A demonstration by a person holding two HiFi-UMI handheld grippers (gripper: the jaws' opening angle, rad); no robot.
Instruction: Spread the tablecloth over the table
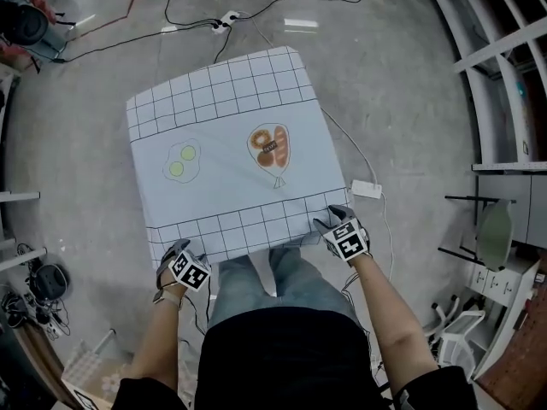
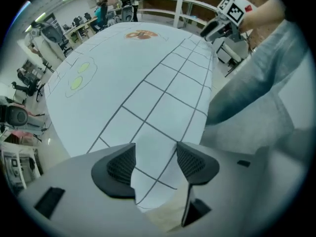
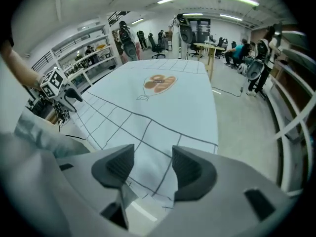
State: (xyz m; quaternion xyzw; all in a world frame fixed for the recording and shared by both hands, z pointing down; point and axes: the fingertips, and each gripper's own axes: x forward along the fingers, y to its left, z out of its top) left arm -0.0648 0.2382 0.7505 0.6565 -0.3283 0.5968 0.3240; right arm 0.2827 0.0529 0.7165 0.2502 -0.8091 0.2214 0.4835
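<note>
A pale blue tablecloth (image 1: 226, 156) with grid borders and two printed food pictures lies spread over the table, which it hides. At the cloth's near left corner, my left gripper (image 1: 173, 254) points down with its jaws open. In the left gripper view the cloth's corner (image 2: 150, 181) shows between the apart pads of the left gripper (image 2: 154, 163). My right gripper (image 1: 335, 222) stands open above the near right corner. In its own view the right gripper (image 3: 153, 166) has the cloth's edge (image 3: 148, 181) below the gap, and neither pad presses on it.
The person's legs in jeans (image 1: 273, 284) stand against the near edge. Cables and a power strip (image 1: 227, 19) lie on the floor beyond the table, and a white box (image 1: 366, 189) on its cable lies to the right. Shelving (image 1: 504, 84) lines the right side.
</note>
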